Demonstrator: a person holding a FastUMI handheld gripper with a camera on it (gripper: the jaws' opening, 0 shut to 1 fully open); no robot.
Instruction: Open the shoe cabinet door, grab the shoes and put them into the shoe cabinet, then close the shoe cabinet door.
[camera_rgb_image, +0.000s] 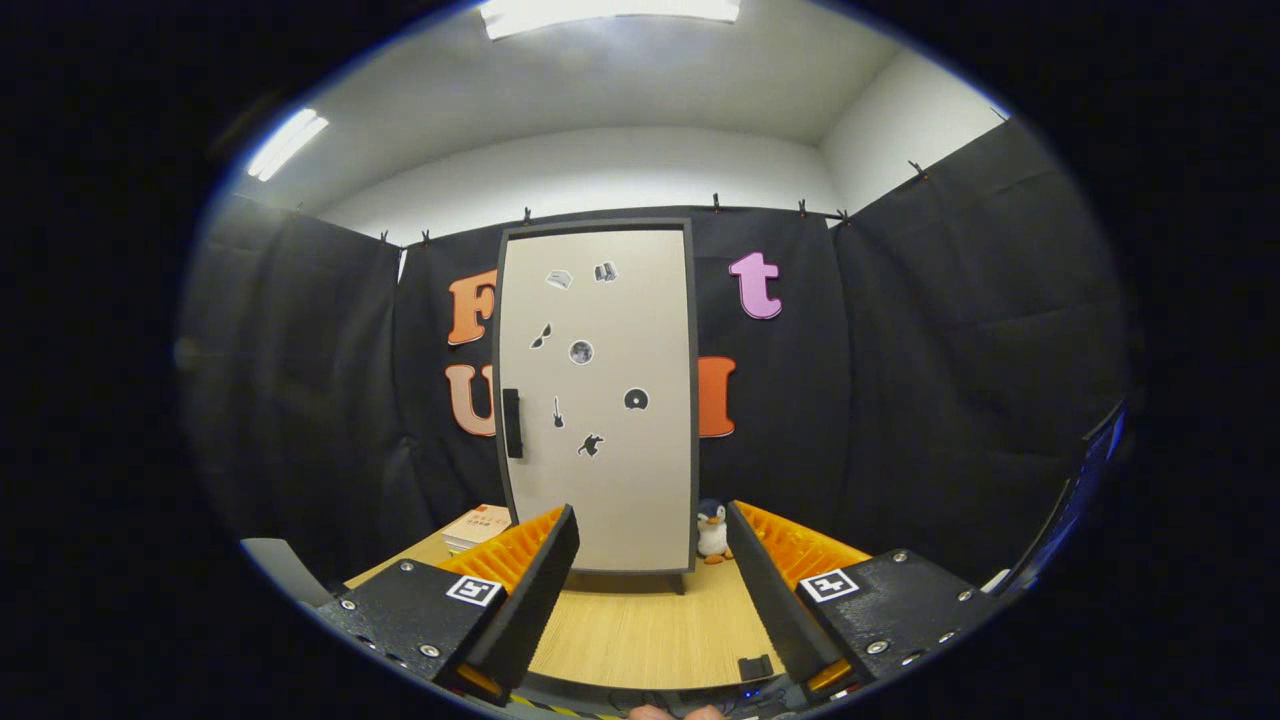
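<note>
1. Two fingers of the gripper (650, 560) stood wide apart in the gripper view, with nothing held between them and neither one touching any object.
2. Between the fingers lay a bare stretch of the light wooden table (640, 630), and each finger carried a square printed marker on its upper housing.
3. Beyond the fingertips, at the far end of the table, stood the shoe cabinet (598, 400), upright against the black cloth wall and well apart from the gripper.
4. Its pale door (620, 500) was closed, framed by a dark edge, and bore several small dark stickers.
5. A dark vertical handle (512, 423) sat on the door's left side, about halfway up.
6. A small penguin toy (712, 532) stood just beside the cabinet's lower right corner, close to the tip of the right finger as seen.
7. A stack of books (478, 527) lay on the table left of the cabinet, partly hidden behind the left finger.
</note>
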